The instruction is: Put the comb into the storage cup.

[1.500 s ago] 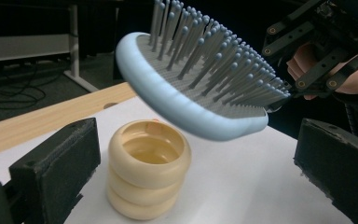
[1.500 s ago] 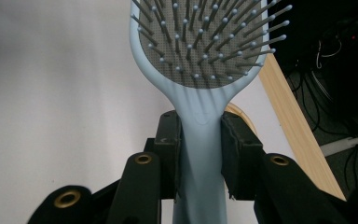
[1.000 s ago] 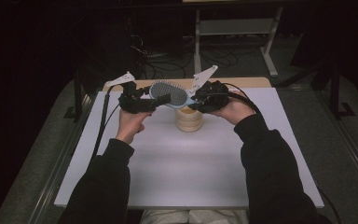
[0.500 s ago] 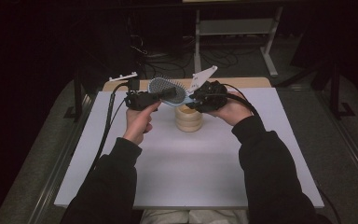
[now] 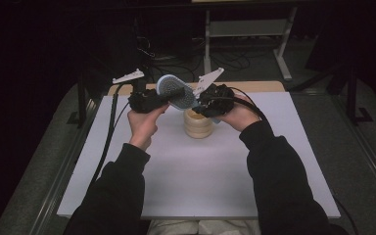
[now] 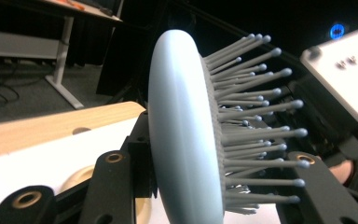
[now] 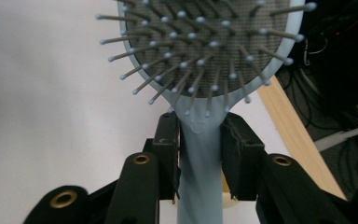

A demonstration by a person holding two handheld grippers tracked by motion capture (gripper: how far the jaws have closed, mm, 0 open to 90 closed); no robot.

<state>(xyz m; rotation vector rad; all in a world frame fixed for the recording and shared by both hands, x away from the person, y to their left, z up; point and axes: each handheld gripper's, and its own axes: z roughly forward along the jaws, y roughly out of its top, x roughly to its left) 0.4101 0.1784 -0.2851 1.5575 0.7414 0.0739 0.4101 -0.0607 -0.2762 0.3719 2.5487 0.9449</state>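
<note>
A pale blue paddle hairbrush (image 5: 175, 94) with grey bristles hangs in the air between both grippers, above a round wooden pot (image 5: 198, 124). My left gripper (image 5: 177, 92) has just been closing and is now shut across the brush head (image 6: 182, 140), one jaw against its smooth back and the other at the bristle tips. From the right, my right gripper (image 5: 197, 100) is shut on the brush's handle (image 7: 199, 163); its pads (image 7: 168, 149) press both sides just below the head (image 7: 205, 46), though its jaws have just eased a touch.
The white table mat (image 5: 200, 181) lies under both arms, with a wooden board edge (image 5: 254, 86) behind it. A desk frame (image 5: 254, 29) and cables stand on the dark floor beyond. The grippers' cables trail off each side.
My left gripper moved right to the brush head and closed on it. The right hand kept the brush still above the pot.
</note>
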